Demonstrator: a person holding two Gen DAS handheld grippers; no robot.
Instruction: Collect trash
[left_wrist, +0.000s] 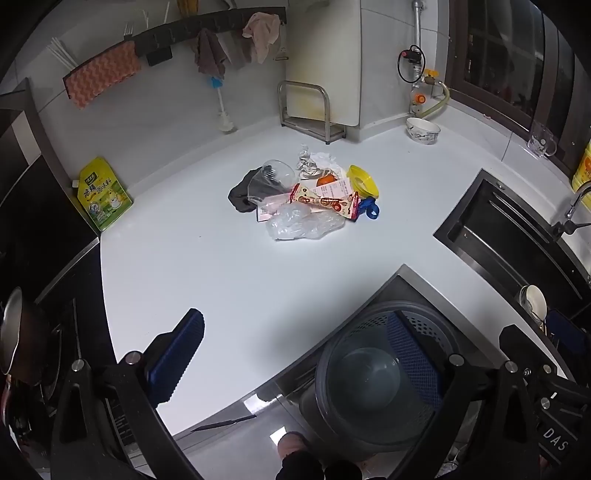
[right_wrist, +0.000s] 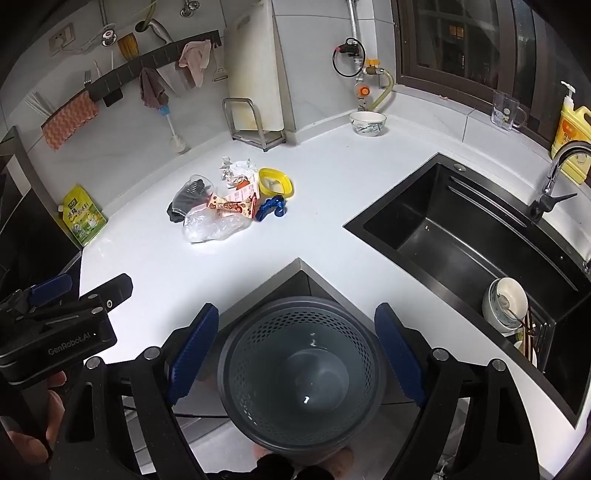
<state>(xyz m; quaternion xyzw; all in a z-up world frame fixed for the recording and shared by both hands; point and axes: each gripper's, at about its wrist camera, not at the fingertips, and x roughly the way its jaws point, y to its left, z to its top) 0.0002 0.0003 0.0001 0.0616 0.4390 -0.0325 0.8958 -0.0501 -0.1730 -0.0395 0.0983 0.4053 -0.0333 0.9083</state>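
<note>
Lying in a loose heap on the smooth white countertop (left_wrist: 207, 280), the trash is well apart from both grippers. On the near side of the heap there is a crumpled clear plastic bag (left_wrist: 303, 223) (right_wrist: 212, 229), thin and shiny. Across it lies a long printed snack wrapper (left_wrist: 325, 201) (right_wrist: 232, 206) with red ends. A clear plastic cup (left_wrist: 271, 179) (right_wrist: 195, 188) lies tipped on its side over a dark soft cloth (left_wrist: 240, 197). Behind them sit crushed silver foil (left_wrist: 308, 164) and wrinkled white paper (right_wrist: 240, 168). A round yellow lid (left_wrist: 364, 181) (right_wrist: 276, 181) and a small blue plastic piece (left_wrist: 369, 208) (right_wrist: 271, 208) are at the right edge of the heap, touching each other or nearly so.

The grey trash bin (left_wrist: 376, 373) (right_wrist: 301, 373) stands on the floor below the inner corner of the counter. It is round, with a perforated wall and a smooth bottom, and only one or two tiny white scraps are seen inside.

The left gripper (left_wrist: 295, 354) is spread wide and holds nothing; its ribbed blue pads (left_wrist: 177, 354) hang over the counter edge and the bin. The right gripper (right_wrist: 295, 354) also stands wide apart and empty, with the bin seen between its fingers.

To the right a rectangular black sink (right_wrist: 480, 236) is set into the counter, and a patterned ceramic bowl (right_wrist: 367, 123) stands near the back wall.
</note>
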